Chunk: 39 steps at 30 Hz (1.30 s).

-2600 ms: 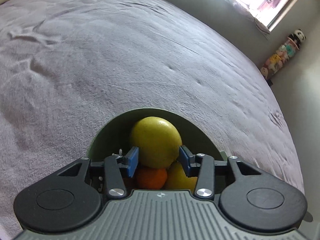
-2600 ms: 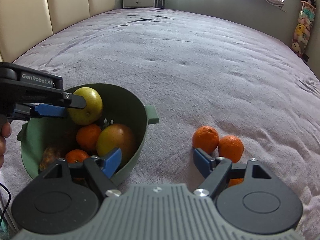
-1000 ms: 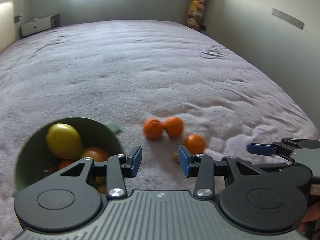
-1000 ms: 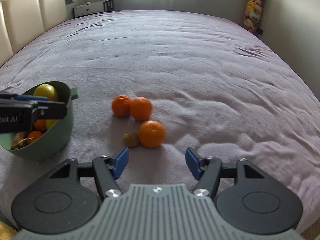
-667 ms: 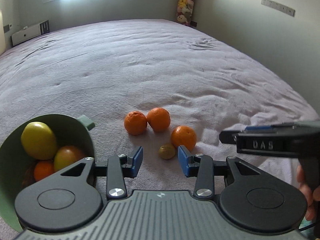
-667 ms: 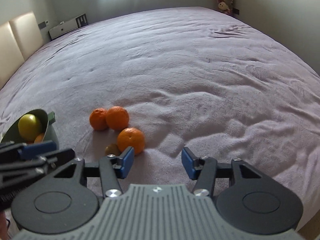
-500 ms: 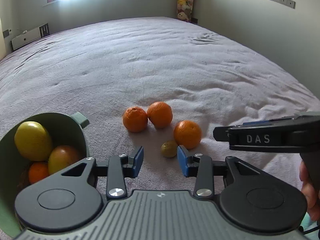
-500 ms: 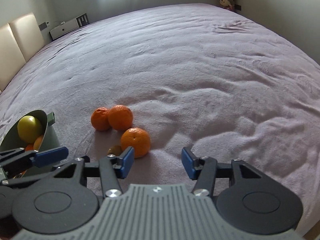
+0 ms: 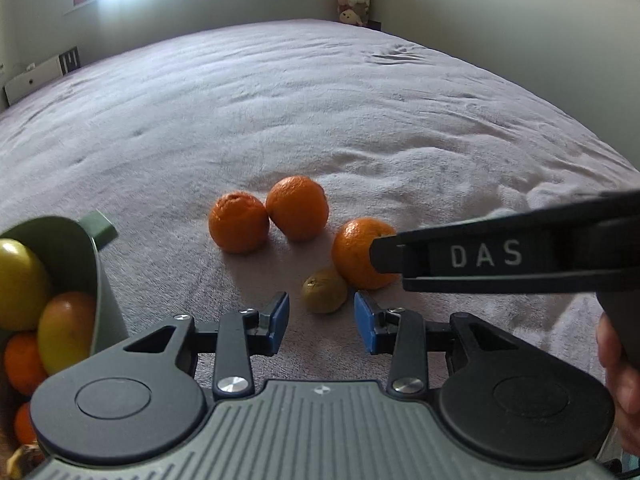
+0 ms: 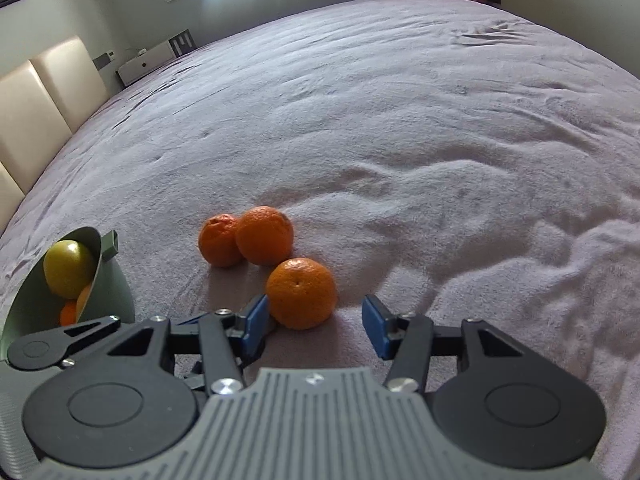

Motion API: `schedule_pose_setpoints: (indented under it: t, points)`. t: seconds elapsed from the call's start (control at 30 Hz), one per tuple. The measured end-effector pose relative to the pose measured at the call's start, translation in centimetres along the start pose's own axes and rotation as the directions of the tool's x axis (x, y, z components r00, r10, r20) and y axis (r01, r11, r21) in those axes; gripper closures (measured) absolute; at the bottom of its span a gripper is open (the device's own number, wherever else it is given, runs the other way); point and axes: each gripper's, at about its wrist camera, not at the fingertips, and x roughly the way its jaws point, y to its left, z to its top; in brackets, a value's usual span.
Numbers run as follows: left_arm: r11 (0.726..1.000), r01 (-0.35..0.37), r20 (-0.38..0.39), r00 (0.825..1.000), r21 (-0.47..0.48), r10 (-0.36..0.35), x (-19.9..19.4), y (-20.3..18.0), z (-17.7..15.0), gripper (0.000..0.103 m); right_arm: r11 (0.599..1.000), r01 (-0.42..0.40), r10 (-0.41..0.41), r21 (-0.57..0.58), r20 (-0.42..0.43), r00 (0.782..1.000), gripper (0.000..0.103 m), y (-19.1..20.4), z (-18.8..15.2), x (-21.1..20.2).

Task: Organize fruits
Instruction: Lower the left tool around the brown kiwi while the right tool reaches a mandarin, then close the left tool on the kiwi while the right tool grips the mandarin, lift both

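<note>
Some fruit is already kept in the green bowl [image 9: 94, 264]: a yellow fruit [image 9: 18, 284], a bigger orange-yellow one and small oranges. Four pieces are still left out on the bed [image 9: 320, 112]: two oranges [image 9: 239, 222] touching each other, a third orange [image 10: 301, 293] nearer, and a small brown fruit [image 9: 324, 290] just beside it.

The left claw [image 9: 321, 322] is seen partly open with nothing held; its jaws have just been closing. The brown fruit lies just ahead of its gap. The right claw [image 10: 314, 326] is also partly open and empty, its jaws just closing too. The third orange sits just ahead, nearer its left pad, not yet gripped
</note>
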Motion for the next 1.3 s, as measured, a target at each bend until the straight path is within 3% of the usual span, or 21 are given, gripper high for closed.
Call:
schedule_pose_setpoints:
  t: [0.07,0.4,0.67,1.03,1.3]
  points:
    - [1.000,0.014,0.000,1.000,-0.017,-0.014,0.3,0.3,0.0,0.060,1.000,-0.010,0.010,0.008,-0.005,1.000,0.060,-0.1,0.0,0.4]
    - [0.997,0.059,-0.002,0.998,-0.044,-0.060,1.7,0.9,0.2,0.061,0.998,-0.044,0.045,0.055,-0.019,0.999,0.058,-0.4,0.4,2.0]
    - [0.996,0.080,-0.007,0.997,-0.041,-0.081,2.2,1.1,0.4,0.071,0.993,-0.067,0.072,0.100,-0.041,0.997,0.058,-0.5,0.5,3.2]
    - [0.995,0.082,-0.024,0.996,-0.060,-0.084,2.2,1.1,0.6,0.072,0.996,-0.049,0.052,0.074,-0.034,0.998,0.061,0.0,0.7,3.2]
    - [0.996,0.068,-0.019,0.997,-0.050,-0.069,1.2,0.8,1.2,0.072,0.998,0.015,-0.014,0.054,-0.022,1.000,0.061,0.0,1.2,1.8]
